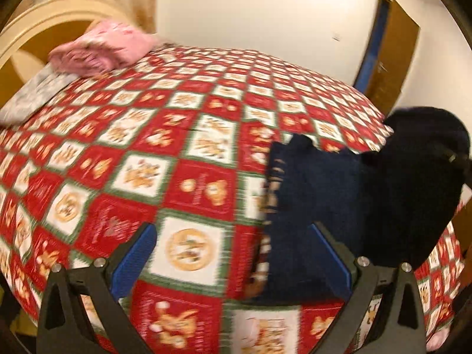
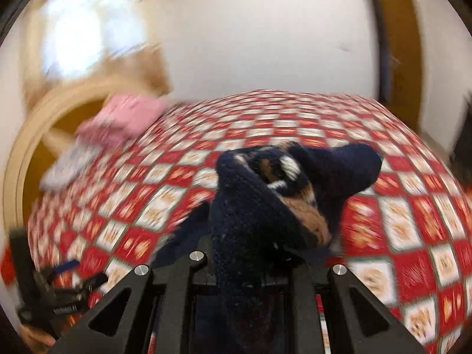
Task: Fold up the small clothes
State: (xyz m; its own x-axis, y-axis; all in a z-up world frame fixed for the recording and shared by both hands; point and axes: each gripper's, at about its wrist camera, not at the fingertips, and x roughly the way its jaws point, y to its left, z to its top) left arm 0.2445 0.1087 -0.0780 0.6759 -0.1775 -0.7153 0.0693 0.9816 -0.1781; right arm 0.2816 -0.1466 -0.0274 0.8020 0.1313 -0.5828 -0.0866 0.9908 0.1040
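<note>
One navy knit sweater, soft, limp, light, bunched at centre of right wrist view; right gripper clamped on its fold. Left gripper jaws spread, empty, lower centre, over checked bedspread. Best hold: hem or shoulder edge, knit stretches

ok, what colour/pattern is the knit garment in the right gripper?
Dark navy knit garment with tan and white patterned patches; shows best in the right wrist view.
</note>
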